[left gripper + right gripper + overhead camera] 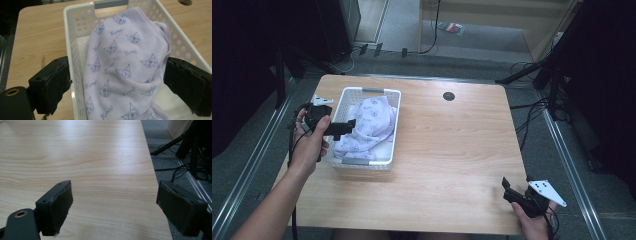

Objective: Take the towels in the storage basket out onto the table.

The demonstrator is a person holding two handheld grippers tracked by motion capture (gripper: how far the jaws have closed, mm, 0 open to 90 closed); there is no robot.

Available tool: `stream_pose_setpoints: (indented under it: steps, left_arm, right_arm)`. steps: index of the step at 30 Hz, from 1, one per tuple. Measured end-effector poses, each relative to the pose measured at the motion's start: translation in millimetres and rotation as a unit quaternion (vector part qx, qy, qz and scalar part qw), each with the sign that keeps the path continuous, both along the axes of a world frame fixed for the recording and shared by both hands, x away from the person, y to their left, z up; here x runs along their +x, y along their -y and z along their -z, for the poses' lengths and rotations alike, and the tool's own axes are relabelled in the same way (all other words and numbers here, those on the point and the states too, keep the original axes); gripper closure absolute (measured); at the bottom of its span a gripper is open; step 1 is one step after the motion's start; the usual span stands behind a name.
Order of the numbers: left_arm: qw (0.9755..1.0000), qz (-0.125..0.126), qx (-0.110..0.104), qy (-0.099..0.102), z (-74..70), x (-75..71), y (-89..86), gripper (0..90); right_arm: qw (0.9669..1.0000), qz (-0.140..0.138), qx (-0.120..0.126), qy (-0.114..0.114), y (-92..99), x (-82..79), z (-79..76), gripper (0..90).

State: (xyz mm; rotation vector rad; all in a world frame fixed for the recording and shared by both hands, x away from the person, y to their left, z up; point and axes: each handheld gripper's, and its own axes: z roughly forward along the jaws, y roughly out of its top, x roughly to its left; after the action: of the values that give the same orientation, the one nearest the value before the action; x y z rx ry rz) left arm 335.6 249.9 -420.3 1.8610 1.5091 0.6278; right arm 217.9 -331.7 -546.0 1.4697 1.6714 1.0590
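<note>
Lying heaped in the white perforated plastic basket (389, 127) at the table's left side, the lilac fleece cloth printed with small cat faces (125, 65) humps up towards the far handle, its stitched hem draped close to one side wall. Left gripper (347, 126) hangs over the basket's near wall, jaws wide; in its own view the cloth lies between and beyond the black pads (56, 86), none pressing it. Risks, as judged: closing here could clamp the basket wall along with the fleece and drag the light basket; soft pile may bunch or slip; loose folds could snag the perforations. Right gripper (514, 192) rests at the near right edge of the pale wood-grain table (87, 157), jaws wide, empty.
</note>
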Motion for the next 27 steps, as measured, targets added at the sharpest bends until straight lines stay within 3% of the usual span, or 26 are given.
stream_pose_setpoints:
  steps: [12,23,27]
  left_arm:
    - [0.9996,0.001,0.006,-0.028,3.2,25.1,14.2,7.9]
    - [0.9978,0.004,0.018,-0.063,19.7,52.1,23.8,7.8]
    - [0.9965,0.020,0.020,-0.079,23.3,57.1,25.5,3.5]
  right_arm:
    - [1.0000,-0.001,0.001,0.001,-0.1,-0.1,0.0,14.0]
    - [1.0000,-0.002,0.001,0.001,0.0,-0.2,0.0,14.0]
    - [1.0000,-0.001,0.002,0.001,0.0,-0.2,0.0,14.0]
